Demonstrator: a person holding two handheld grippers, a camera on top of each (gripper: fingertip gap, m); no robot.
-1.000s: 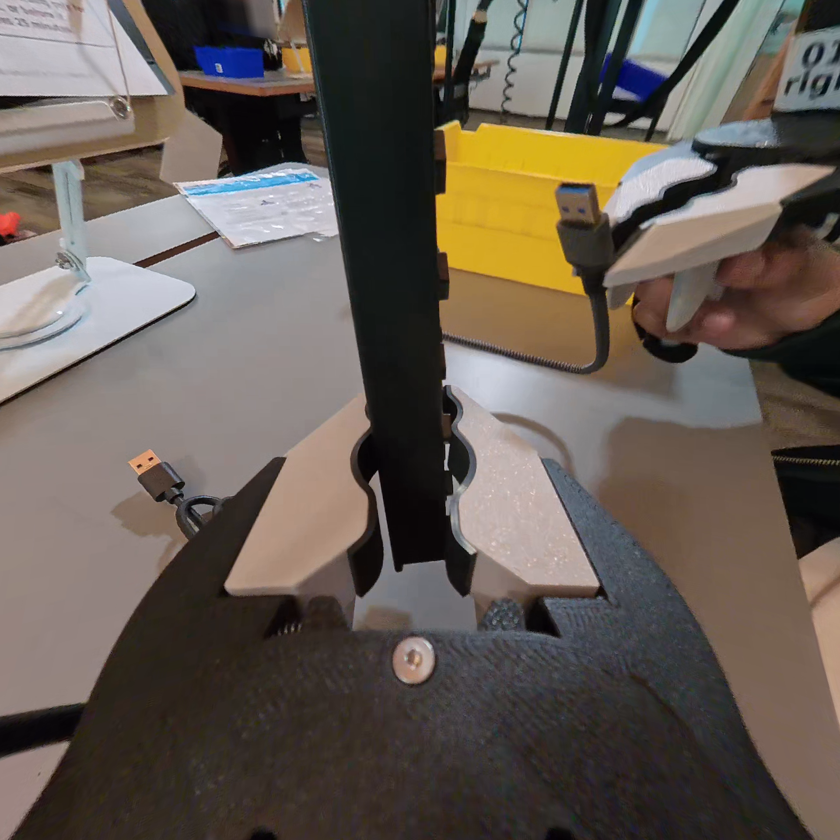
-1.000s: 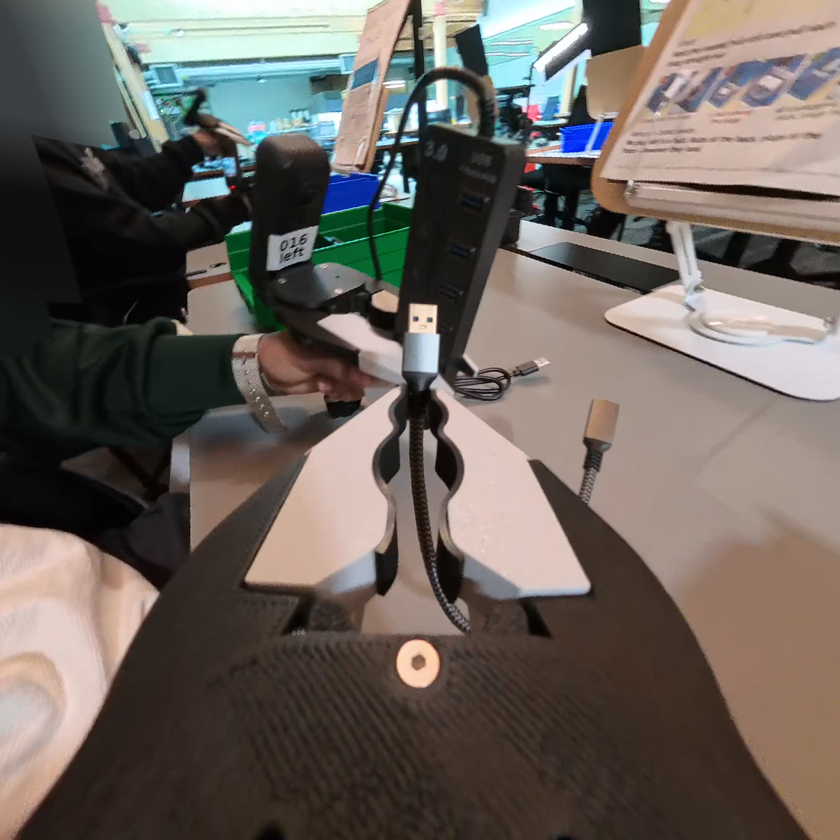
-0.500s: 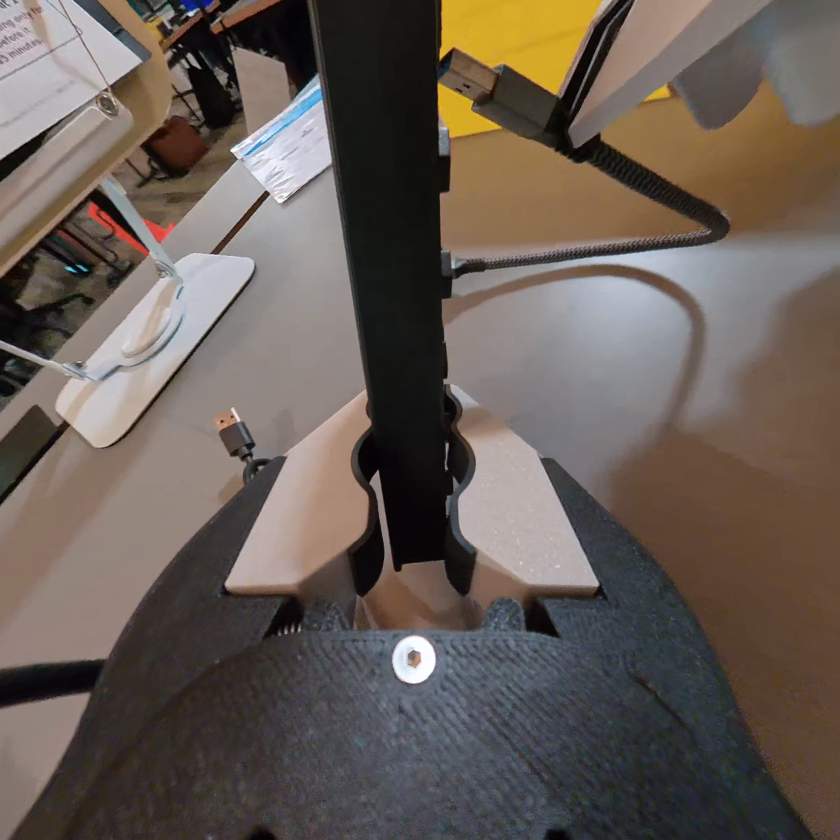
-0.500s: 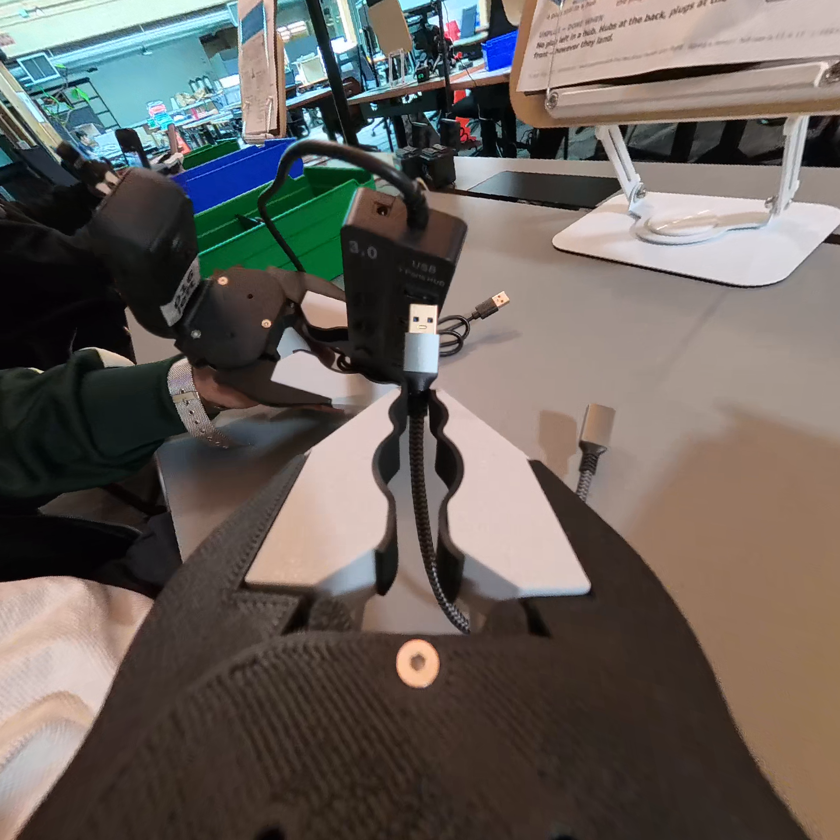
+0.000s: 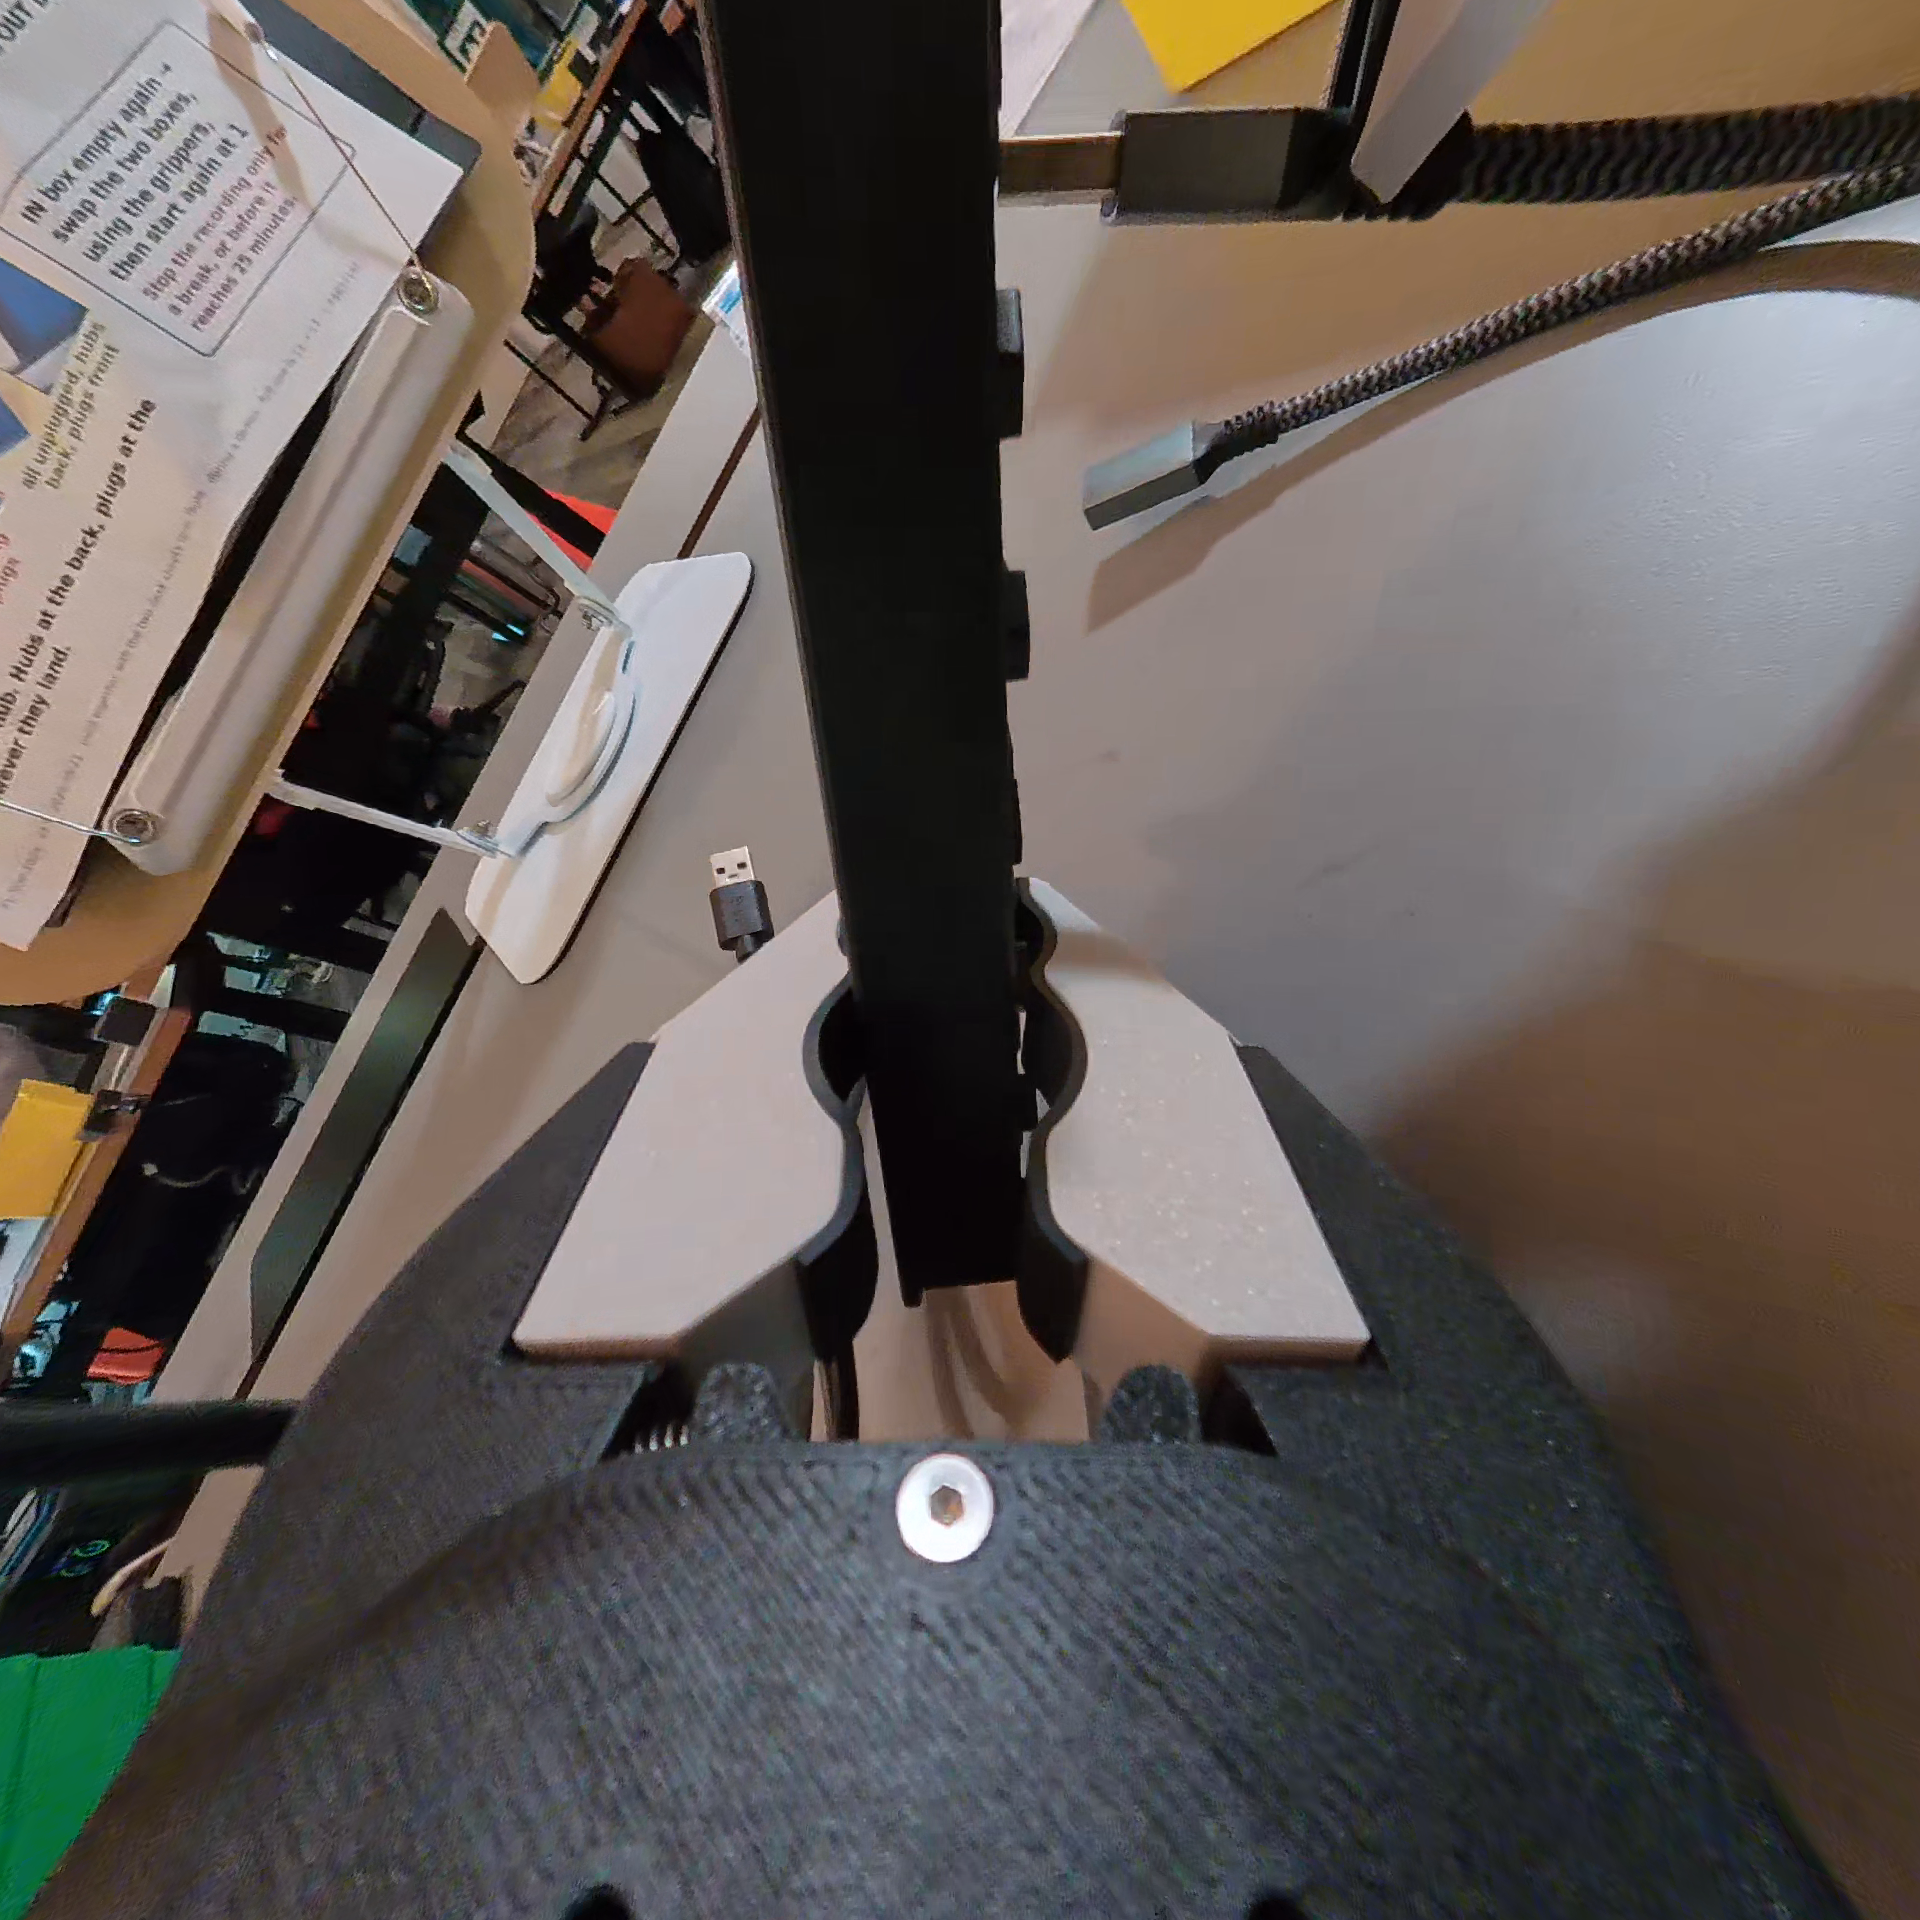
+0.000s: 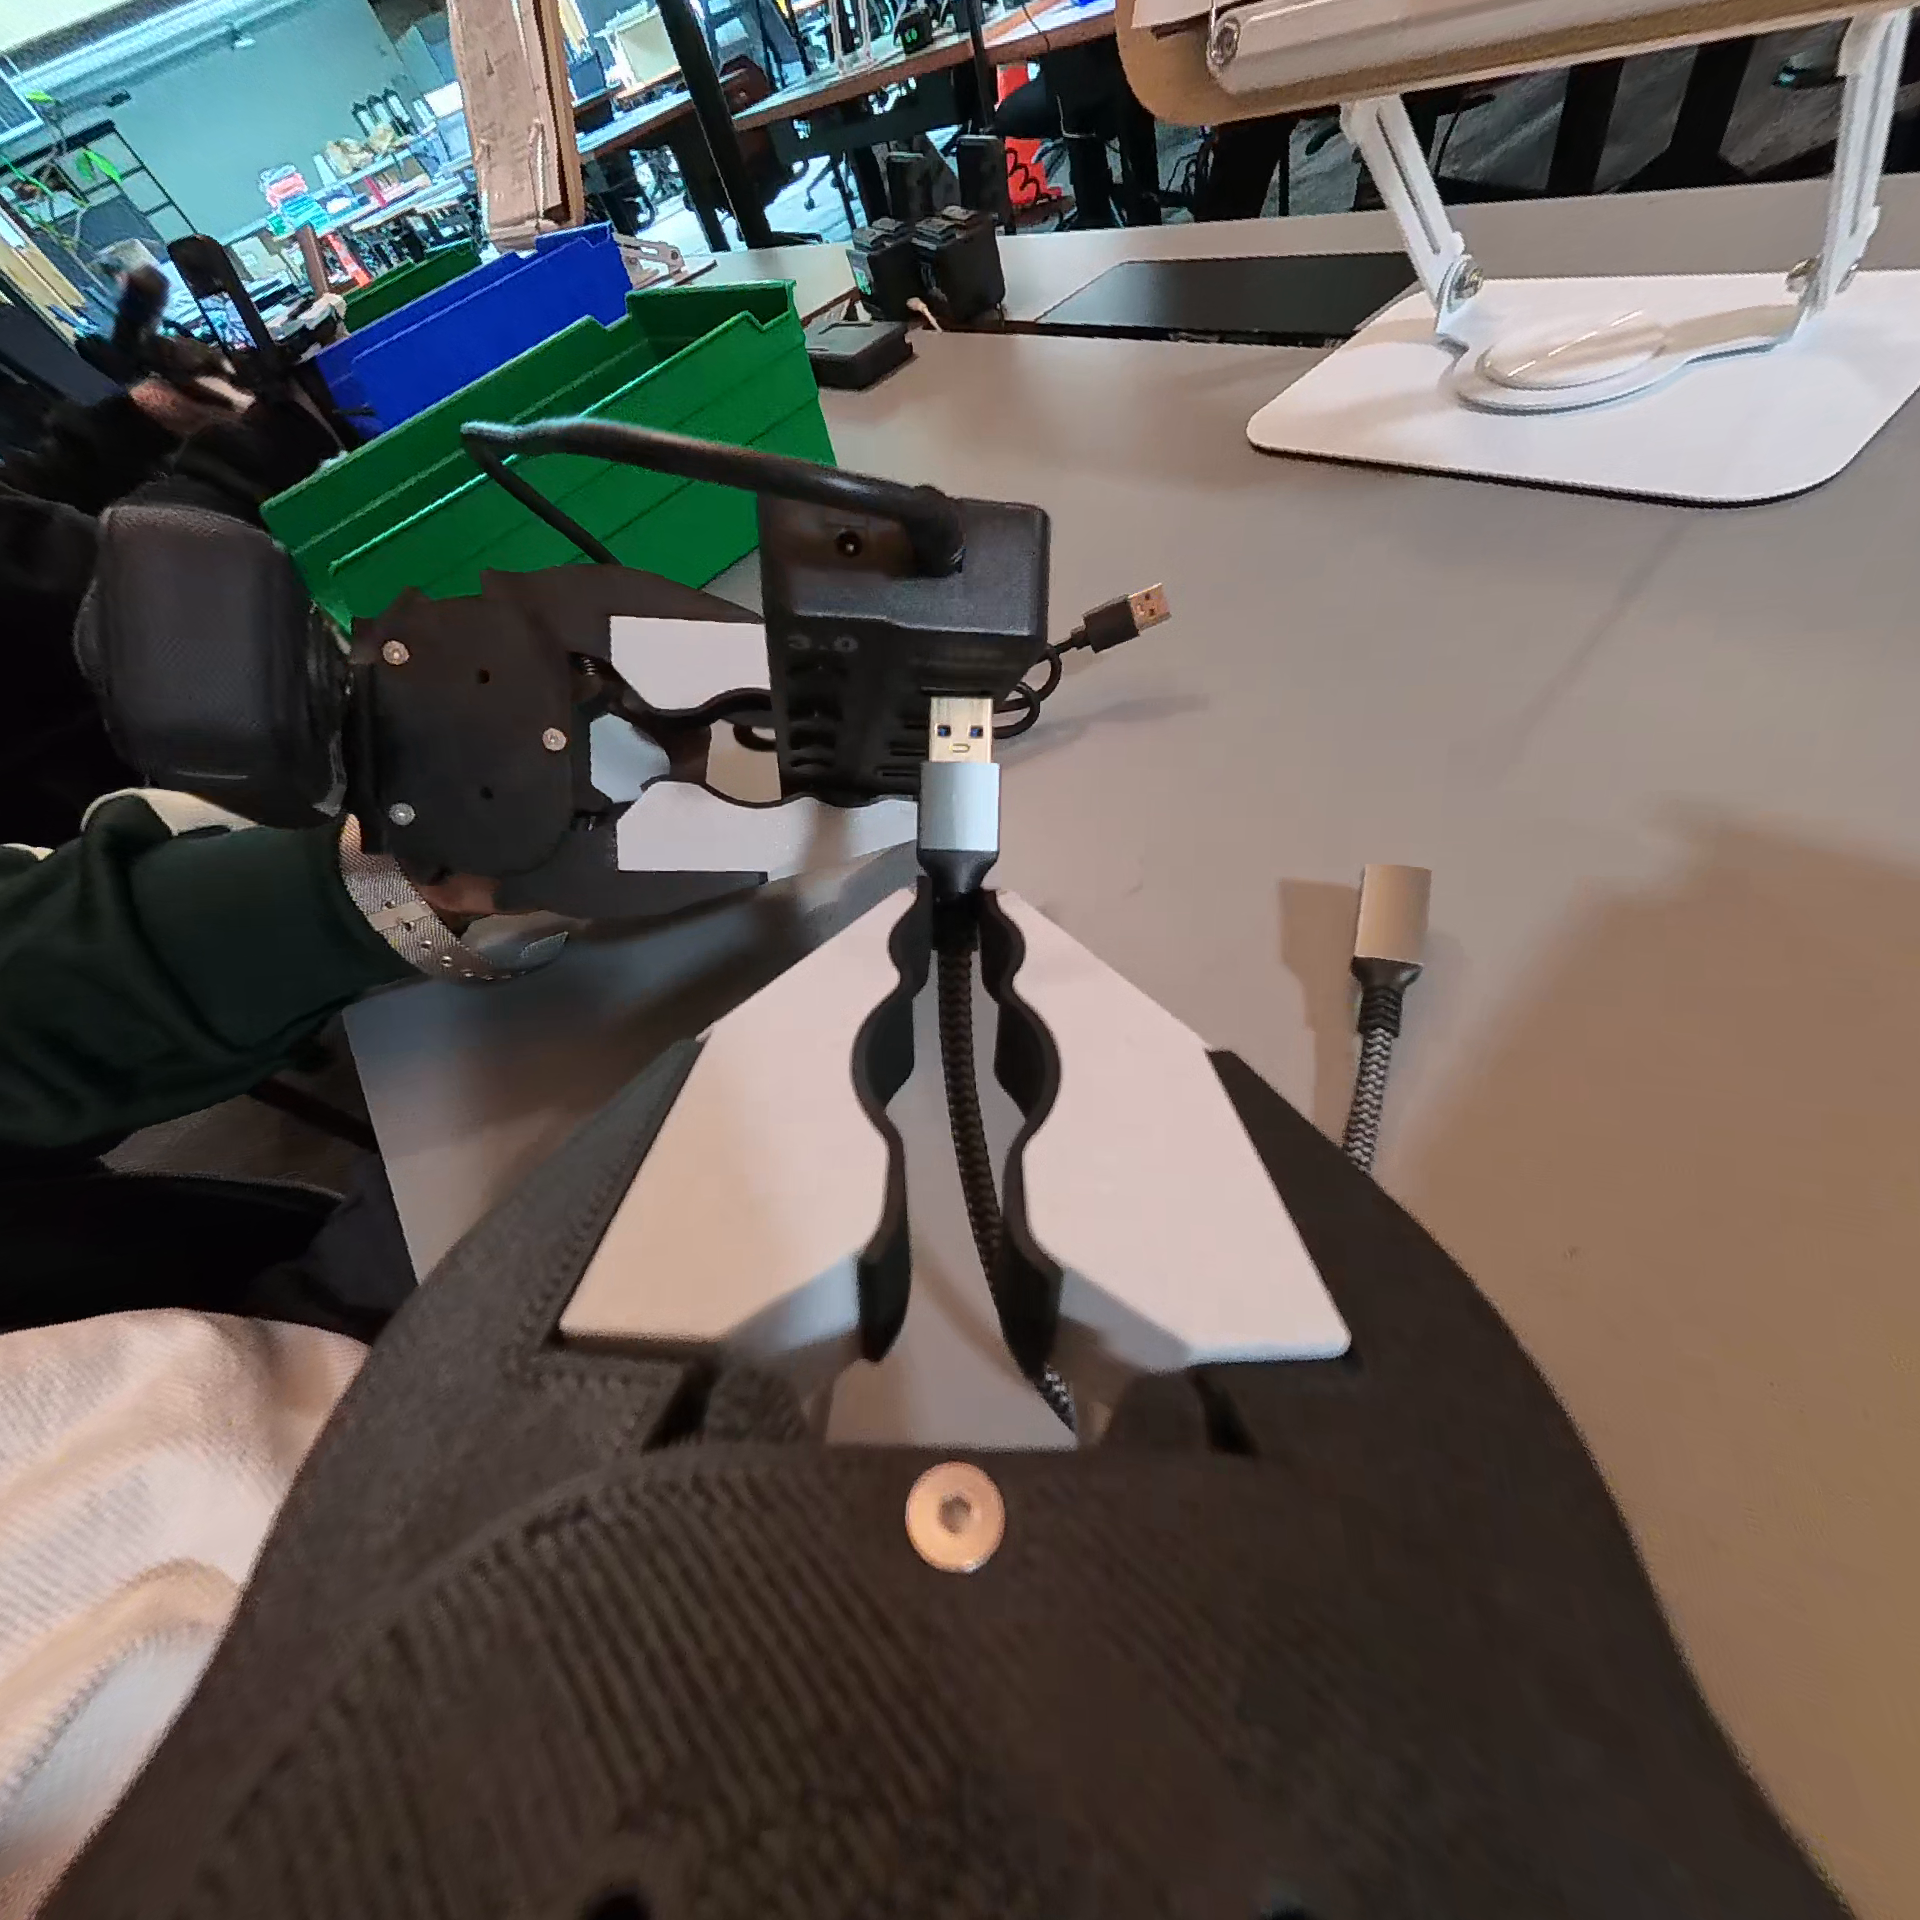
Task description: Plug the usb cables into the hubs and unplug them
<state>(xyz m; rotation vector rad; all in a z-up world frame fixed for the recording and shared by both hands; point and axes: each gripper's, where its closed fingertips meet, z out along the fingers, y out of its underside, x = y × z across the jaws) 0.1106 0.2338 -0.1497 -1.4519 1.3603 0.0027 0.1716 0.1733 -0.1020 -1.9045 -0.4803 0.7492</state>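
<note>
Your left gripper is clamped on the lower end of the black hub, a long matte bar rising ahead of its fingers. Your right gripper is pinched on the braided cable just behind the silver plug, whose tip sits at a port. Keep the plug square to the slot, push straight and brace the hub. The cable's other silver connector lies just right of your fingers.
</note>
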